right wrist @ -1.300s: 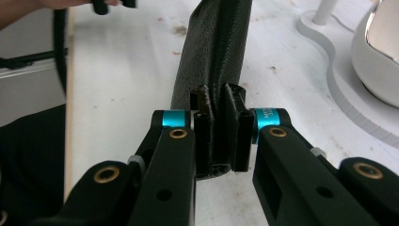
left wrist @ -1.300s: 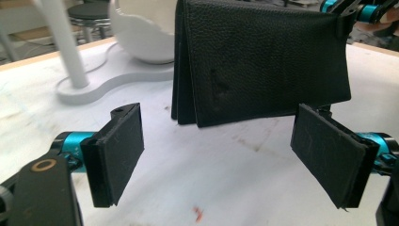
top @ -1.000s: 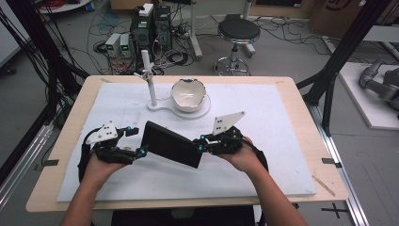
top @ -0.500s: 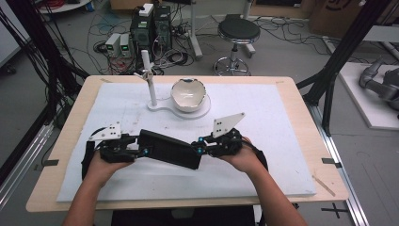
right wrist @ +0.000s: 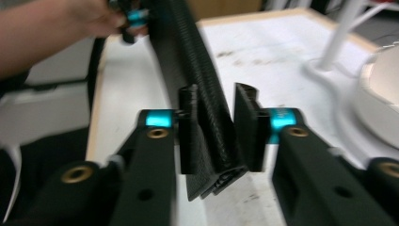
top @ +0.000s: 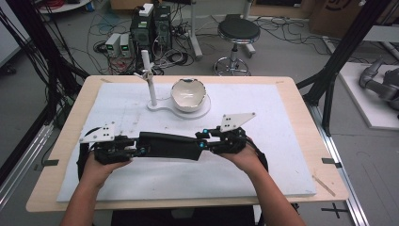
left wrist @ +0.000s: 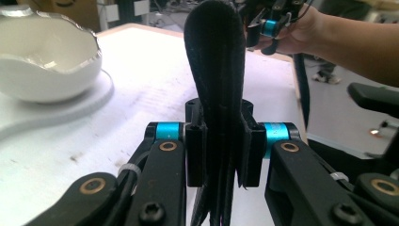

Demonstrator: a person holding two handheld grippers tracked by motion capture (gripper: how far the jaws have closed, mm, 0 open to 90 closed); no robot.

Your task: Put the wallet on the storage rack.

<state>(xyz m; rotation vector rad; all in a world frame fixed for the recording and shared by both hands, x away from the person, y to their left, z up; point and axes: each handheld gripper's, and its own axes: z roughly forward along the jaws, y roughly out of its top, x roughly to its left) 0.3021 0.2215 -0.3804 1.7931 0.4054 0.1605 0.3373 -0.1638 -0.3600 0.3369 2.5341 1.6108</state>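
L tongs (top: 136, 151) clamped; R tongs (top: 203, 145) slightly parted, facing inward.

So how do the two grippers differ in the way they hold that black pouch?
The left gripper has its jaws pressed flat against the black pouch; the right gripper shows a gap between one jaw and the pouch. The left takes the pouch's left end, the right its right end. Both hold it above the white mat.
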